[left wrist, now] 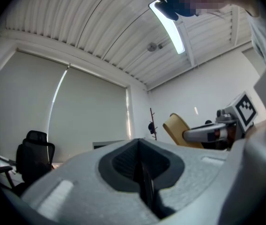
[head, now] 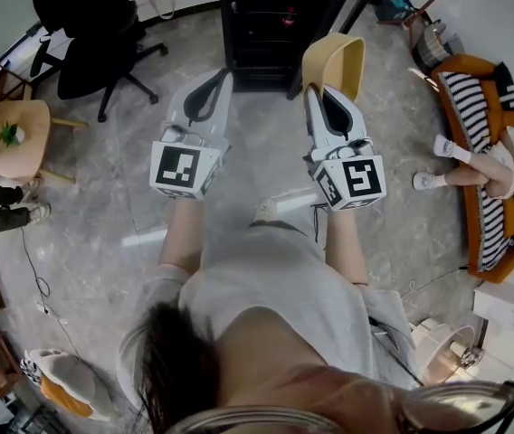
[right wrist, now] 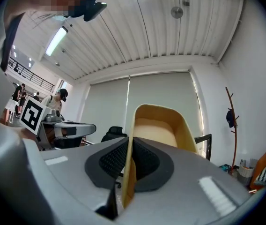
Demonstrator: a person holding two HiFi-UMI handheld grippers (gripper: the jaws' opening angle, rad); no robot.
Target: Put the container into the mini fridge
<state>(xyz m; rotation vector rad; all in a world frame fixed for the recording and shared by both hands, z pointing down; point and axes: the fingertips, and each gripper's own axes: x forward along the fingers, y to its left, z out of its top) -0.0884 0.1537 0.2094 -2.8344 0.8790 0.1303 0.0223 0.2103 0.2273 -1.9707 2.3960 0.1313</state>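
**Head view, left to right.** A black office chair [head: 94, 39] stands at upper left on the grey stone floor [head: 148, 242]. The left gripper [head: 215, 81] is raised over the floor and points toward the black mini fridge [head: 271, 25] at top centre. I cannot tell whether the fridge door is open. The right gripper [head: 322, 93] is held level with the left one, and the two are near each other but apart. At far right a person [head: 483, 165] lies on an orange sofa [head: 474, 80]. Nothing stands between either gripper and the fridge.

**Left gripper view.** I read the jaws of the left gripper [left wrist: 142, 165] as pressed together, pad to pad, with nothing between them. The office chair [left wrist: 32, 156] shows at lower left. To the right of the jaws are a coat stand [left wrist: 151, 123], then the container [left wrist: 177, 128], then the right gripper [left wrist: 208, 134] holding it.

**Right gripper view.** The left gripper [right wrist: 62, 128] shows at left. The jaws of the right gripper [right wrist: 128, 168] are clamped on one side wall of the tan container [right wrist: 158, 125]. The left pad lies on the outside of the wall and the right pad inside the hollow.

**Container.** In the head view the container [head: 334, 61] stands on end past the tips of the right jaws. It is off the floor, just before the lower right corner of the fridge and outside it. It sits well to the right of the left jaws and does not touch them.
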